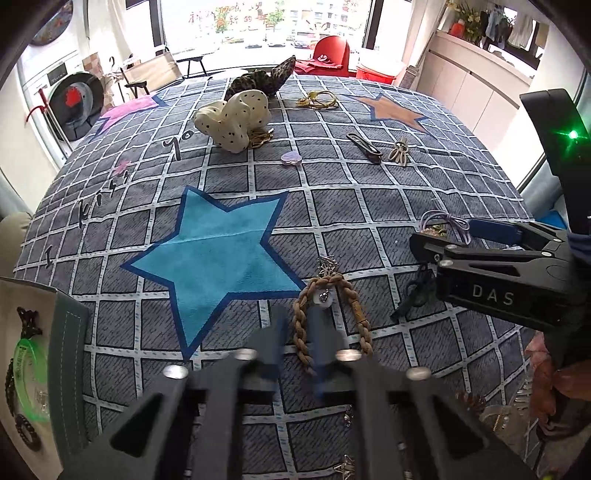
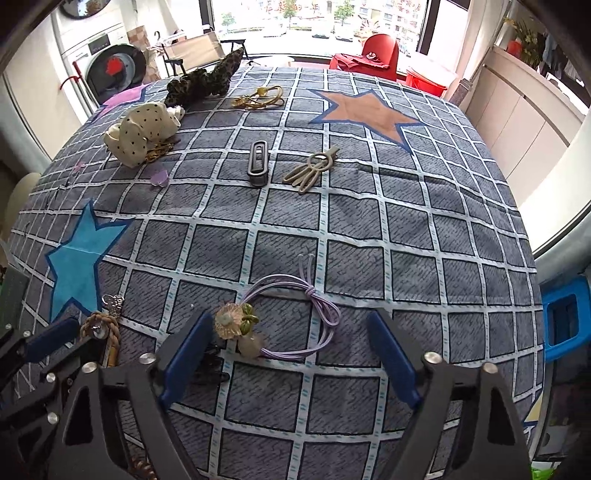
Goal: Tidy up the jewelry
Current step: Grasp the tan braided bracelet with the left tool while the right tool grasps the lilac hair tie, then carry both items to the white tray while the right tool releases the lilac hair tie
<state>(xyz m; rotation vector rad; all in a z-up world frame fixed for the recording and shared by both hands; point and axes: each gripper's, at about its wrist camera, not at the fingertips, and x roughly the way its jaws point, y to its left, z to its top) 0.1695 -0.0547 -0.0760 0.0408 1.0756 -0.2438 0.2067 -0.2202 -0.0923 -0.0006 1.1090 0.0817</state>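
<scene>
Your left hand-held gripper [image 1: 295, 328] is pinched shut on the near left strand of the braided brown bracelet [image 1: 334, 314], whose loop runs away from you on the bench [image 1: 369, 206]. Your right hand-held gripper [image 2: 288, 343] stands wide, straddling the purple flower hair tie [image 2: 280, 317], its cords lying crosswise between the pads. Its side reads "DAS"; the cloth reads "I kiss yo".

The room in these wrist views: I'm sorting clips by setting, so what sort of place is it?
Most likely a lived-in home, perhaps a laundry-side living area: a white front-loading washing machine, clothes hanging by pale wall cabinets, and a table under a grey checked star-print cloth strewn with hair accessories.
</scene>
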